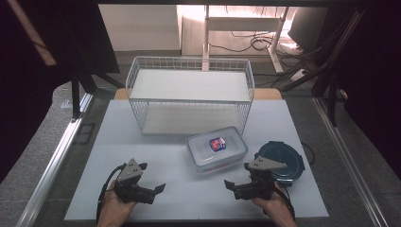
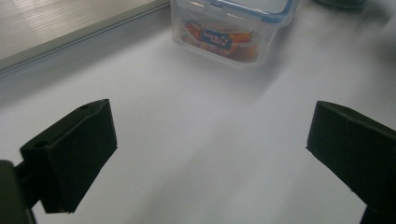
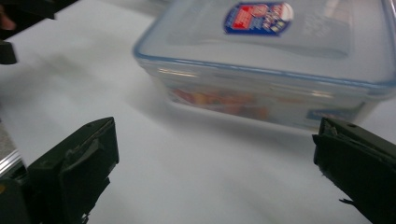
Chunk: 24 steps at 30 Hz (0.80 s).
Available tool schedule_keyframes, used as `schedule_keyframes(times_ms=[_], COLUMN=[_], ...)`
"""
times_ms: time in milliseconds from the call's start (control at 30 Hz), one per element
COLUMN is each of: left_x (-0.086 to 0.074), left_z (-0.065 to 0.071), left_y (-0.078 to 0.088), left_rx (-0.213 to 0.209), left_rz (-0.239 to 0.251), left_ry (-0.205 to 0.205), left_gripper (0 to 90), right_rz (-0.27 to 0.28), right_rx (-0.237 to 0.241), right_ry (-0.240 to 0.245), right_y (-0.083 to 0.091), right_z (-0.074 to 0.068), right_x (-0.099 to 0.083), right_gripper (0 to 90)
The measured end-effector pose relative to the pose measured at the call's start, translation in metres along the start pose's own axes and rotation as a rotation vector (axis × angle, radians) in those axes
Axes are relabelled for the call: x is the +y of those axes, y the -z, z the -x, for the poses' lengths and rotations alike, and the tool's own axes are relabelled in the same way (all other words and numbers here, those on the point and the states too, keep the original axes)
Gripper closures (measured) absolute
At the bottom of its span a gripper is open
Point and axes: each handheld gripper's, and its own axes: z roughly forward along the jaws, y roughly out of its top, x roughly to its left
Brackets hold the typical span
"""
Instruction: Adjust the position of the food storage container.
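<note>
The wire basket stands well beyond both grippers, its far wall washed out by glare. The clear lidded container sits ahead of the right gripper and between the 2 grippers; its contents are blurred in both gripper views. The dark round lid is partly hidden behind the right gripper. The left gripper has its jaws spread wide, holding nothing, and so does the right.
</note>
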Motion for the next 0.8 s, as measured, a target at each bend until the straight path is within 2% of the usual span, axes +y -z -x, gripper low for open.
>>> schedule_keyframes(times_ms=[133, 267, 367, 533, 700, 800], left_x=[-0.003, -0.005, -0.005, -0.006, -0.007, -0.007], left_z=[-0.003, -0.004, -0.002, 0.001, 0.0, 0.0], left_y=[-0.003, -0.005, -0.008, -0.012, -0.012, -0.011], left_rx=[0.02, 0.008, 0.005, 0.006, -0.001, -0.001], left_rz=[-0.006, 0.001, -0.001, -0.018, -0.014, -0.009], left_ry=[0.0, 0.003, -0.015, -0.04, -0.035, -0.031], left_gripper=[0.9, 1.1, 1.2, 1.2, 1.2, 1.3], right_rz=[-0.013, -0.026, -0.024, -0.021, -0.044, -0.06], right_rx=[-0.025, -0.046, -0.044, -0.018, -0.017, -0.015], right_ry=[0.001, -0.001, -0.02, -0.027, -0.018, -0.017], right_y=[-0.003, -0.003, -0.001, 0.003, 0.002, 0.001], right_z=[0.002, 0.003, 0.005, 0.007, 0.007, 0.006], right_x=[-0.001, -0.001, 0.0, 0.001, 0.002, 0.002], right_gripper=[0.0, 0.0, 0.0, 0.0, 0.1, 3.2])
